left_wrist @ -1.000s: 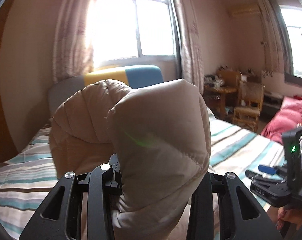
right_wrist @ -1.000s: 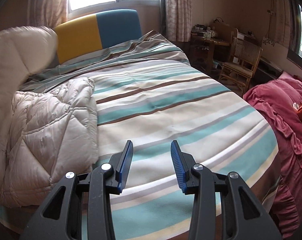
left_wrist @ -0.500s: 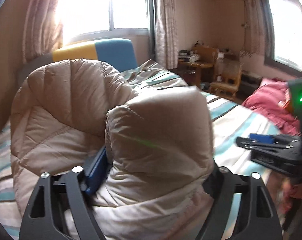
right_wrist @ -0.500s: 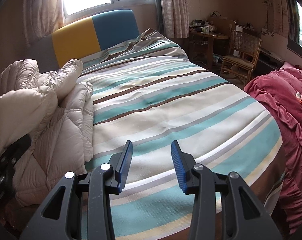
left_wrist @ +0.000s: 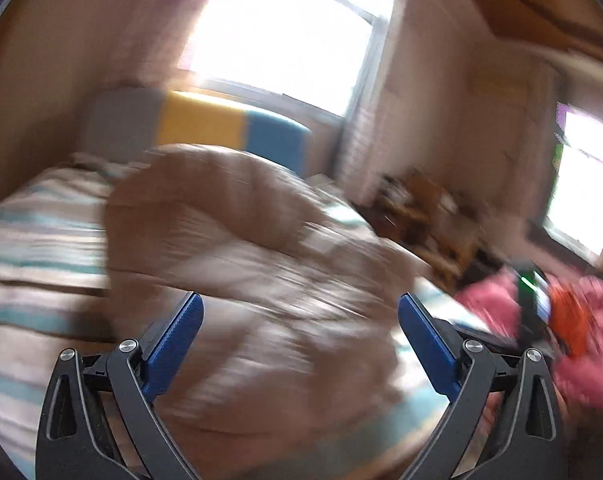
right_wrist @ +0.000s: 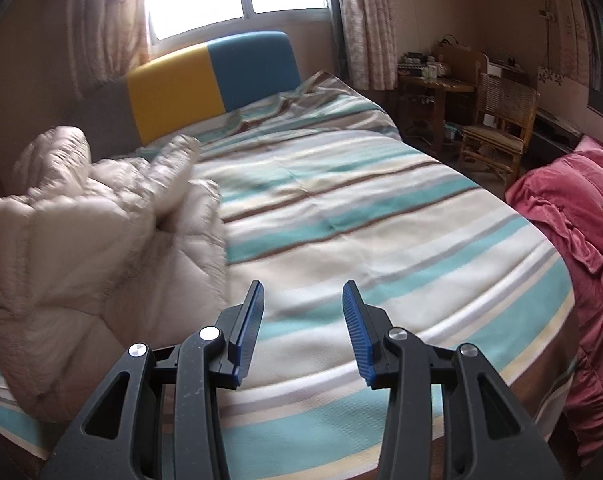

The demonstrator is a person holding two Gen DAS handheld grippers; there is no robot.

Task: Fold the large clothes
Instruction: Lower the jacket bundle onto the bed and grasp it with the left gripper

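The beige puffy jacket [right_wrist: 101, 264] lies bundled on the left side of the striped bed [right_wrist: 381, 240], filling the left half of the right wrist view and the blurred middle of the left wrist view. The left gripper [left_wrist: 299, 344] has just been opening its jaws, and they now stand wide with the blue pads clear of the fabric; the jacket sits beyond them, not pinched. The right gripper [right_wrist: 303, 332] hangs over bare bedding at the lower centre of its frame, its jaws partly apart with nothing between them. The main risk, as I judge it, is that the freshly dropped padding springs back and the fold slumps open, since nothing pins it down. A loose sleeve at the upper left could also slide off the pile.
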